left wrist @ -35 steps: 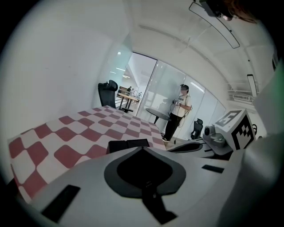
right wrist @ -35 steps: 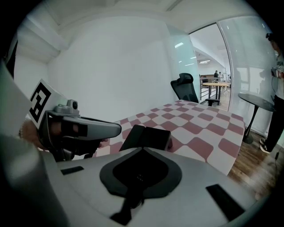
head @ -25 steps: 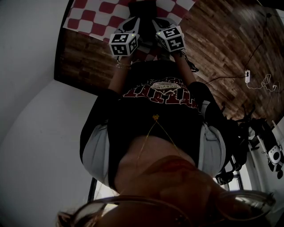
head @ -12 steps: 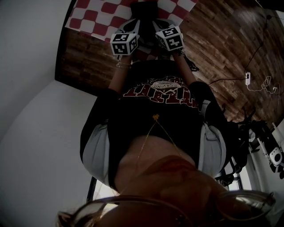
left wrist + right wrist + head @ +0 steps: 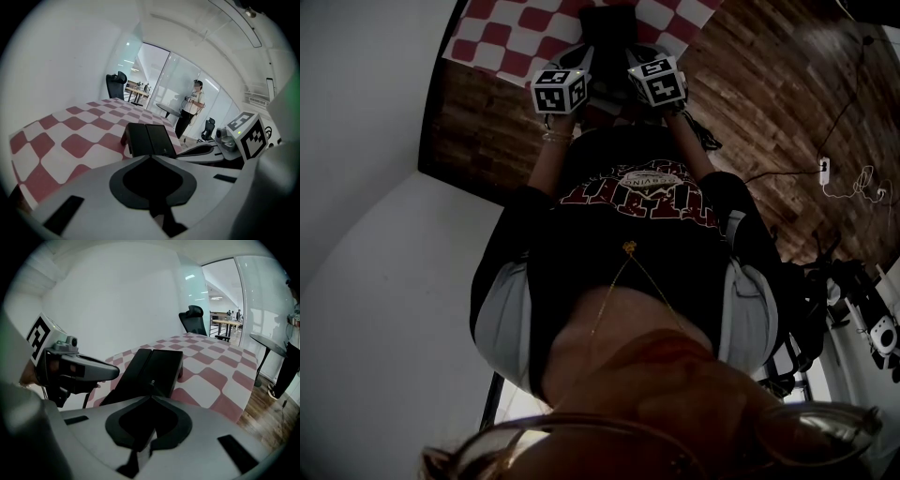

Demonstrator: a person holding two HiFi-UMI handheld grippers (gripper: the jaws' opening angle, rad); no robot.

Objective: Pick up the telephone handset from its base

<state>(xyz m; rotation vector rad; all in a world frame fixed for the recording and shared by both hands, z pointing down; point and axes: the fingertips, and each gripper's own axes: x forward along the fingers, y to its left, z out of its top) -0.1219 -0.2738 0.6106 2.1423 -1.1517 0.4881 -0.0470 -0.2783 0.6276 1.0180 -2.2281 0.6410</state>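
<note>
Left gripper (image 5: 149,157) and right gripper (image 5: 151,397) hover side by side, both pairs of jaws closed and empty, close to the black telephone (image 5: 150,139), its 2 slabs together on the red-and-white checked table (image 5: 70,136).

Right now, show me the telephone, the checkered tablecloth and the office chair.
Telephone (image 5: 150,139), left gripper view, middle of its black top.
Tablecloth (image 5: 77,143), left gripper view, a red square left of the telephone.
Office chair (image 5: 193,319), right gripper view, its backrest.
</note>
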